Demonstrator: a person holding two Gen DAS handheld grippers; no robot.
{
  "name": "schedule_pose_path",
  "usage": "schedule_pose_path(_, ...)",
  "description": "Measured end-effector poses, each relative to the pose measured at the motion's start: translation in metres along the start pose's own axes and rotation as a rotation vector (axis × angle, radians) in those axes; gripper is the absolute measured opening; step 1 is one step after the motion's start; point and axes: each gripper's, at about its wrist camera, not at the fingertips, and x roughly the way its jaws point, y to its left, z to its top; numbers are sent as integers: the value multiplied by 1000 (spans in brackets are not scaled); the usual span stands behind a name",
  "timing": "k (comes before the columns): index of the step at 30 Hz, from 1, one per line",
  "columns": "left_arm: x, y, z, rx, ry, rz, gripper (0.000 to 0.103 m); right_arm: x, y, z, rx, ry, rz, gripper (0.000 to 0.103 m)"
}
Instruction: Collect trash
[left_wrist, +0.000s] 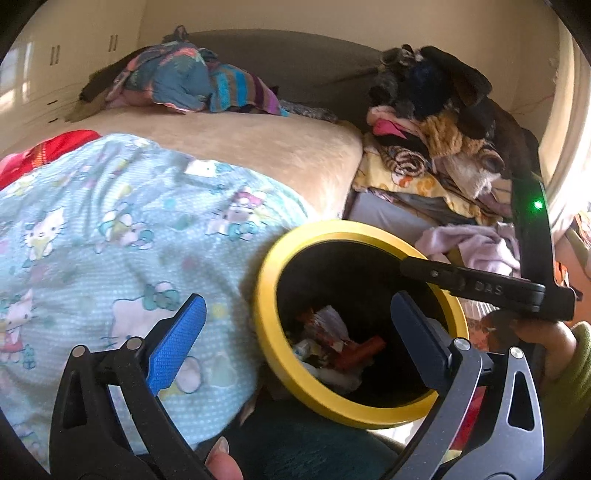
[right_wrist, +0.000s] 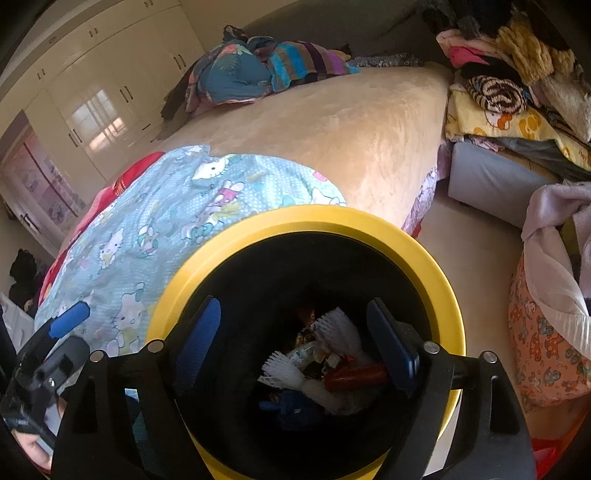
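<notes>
Both pairs of jaws stand spread wide with nothing between the pads. The right gripper (right_wrist: 295, 343) hangs directly over the mouth of the bin (right_wrist: 369, 225), its blue pads framing the dark inside. The left gripper (left_wrist: 299, 343) hangs at the bin's (left_wrist: 269, 295) near-left side, one finger over the opening and the other over the blanket (left_wrist: 110, 229) beside the bin.

The trash (right_wrist: 328, 362) lies at the bottom of the bin: white foam netting, crumpled wrappers and a red-brown tube-like piece; the left view shows the same heap (left_wrist: 332, 343).

The bin has a yellow rim and a black interior and stands against the bed (right_wrist: 351, 129). The cartoon-print blanket lies on the bed just left of the bin. A pile of clothes (right_wrist: 517, 74) is stacked beyond the bin to the right, and a bundle of coloured cloth (right_wrist: 258, 70) lies on the bed well behind the bin.
</notes>
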Motion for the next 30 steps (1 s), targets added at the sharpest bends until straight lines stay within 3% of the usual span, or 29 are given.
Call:
schedule_pose_path(1, -3, 4, 1, -10, -4, 7, 92, -2, 3, 1, -10, -5, -4, 88)
schedule_pose_path(12, -40, 40, 5, -96, -49, 102, 92, -15, 63, -3, -126, -28, 42, 91)
schedule_pose_path(14, -46, 46, 4, -108, -56, 122, 92, -15, 75, -5, -153, -37, 42, 97)
schedule_pose_path(25, -87, 69, -4, -126, -127, 271, 92, -16, 106, -16, -152, -106, 67, 97)
schedule_pose_path(30, -103, 69, -11, -96, -162, 297, 92, -22, 122, -25, -167, -167, 53, 97)
